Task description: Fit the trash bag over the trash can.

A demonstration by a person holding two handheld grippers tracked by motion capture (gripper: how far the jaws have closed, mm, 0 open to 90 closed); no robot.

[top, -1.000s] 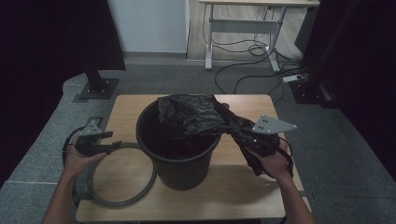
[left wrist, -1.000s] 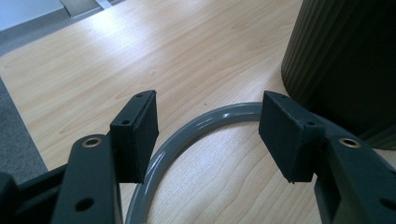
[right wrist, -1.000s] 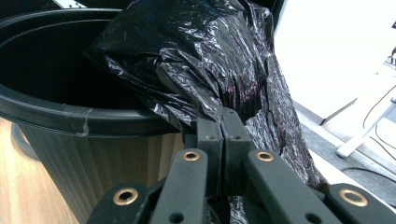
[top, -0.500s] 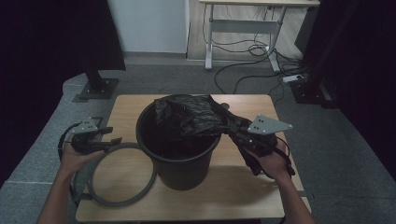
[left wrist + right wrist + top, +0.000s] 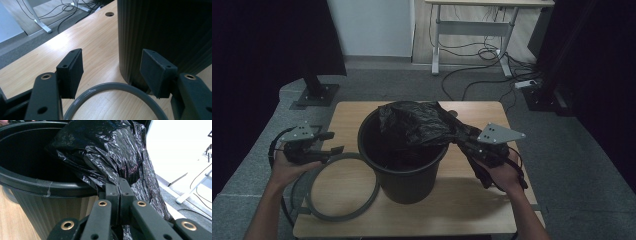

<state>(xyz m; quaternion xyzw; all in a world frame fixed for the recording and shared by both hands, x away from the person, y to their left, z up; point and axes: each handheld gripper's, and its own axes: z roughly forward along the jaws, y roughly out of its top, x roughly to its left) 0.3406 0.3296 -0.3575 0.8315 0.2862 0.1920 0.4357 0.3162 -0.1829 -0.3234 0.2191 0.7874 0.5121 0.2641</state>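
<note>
High view: A black bin (image 5: 404, 160) is seen standing near the middle of the wooden worktop (image 5: 462, 205), slightly toward the near edge. A black plastic bag (image 5: 422, 122) is draped over the far and right part of the bin's rim, and a stretch of it is pulled out toward the worktop's right edge. There the right claw (image 5: 469, 141) is held by the person's right hand (image 5: 502, 172), and the bag's edge is gripped at its tip. A grey ring (image 5: 341, 187) is laid flat on the worktop between the bin and the near-left corner, just beside the bin's base. The left claw (image 5: 332, 142) is held by the left hand (image 5: 287, 167) above the left edge, over the far side of the ring, with its jaws parted and nothing gripped.

Left gripper view: The left claw (image 5: 112, 72) is shown with its jaws standing apart and nothing pressed between them. The ring (image 5: 120, 93) is seen below the gap, and the ribbed wall of the bin (image 5: 150, 40) is seen behind the right-hand jaw.

Right gripper view: The right claw (image 5: 119, 187) is shown with its jaws pressed together on a pinched fold of the bag (image 5: 110, 152). The bag is seen lying over the rim of the bin (image 5: 37, 187).
</note>
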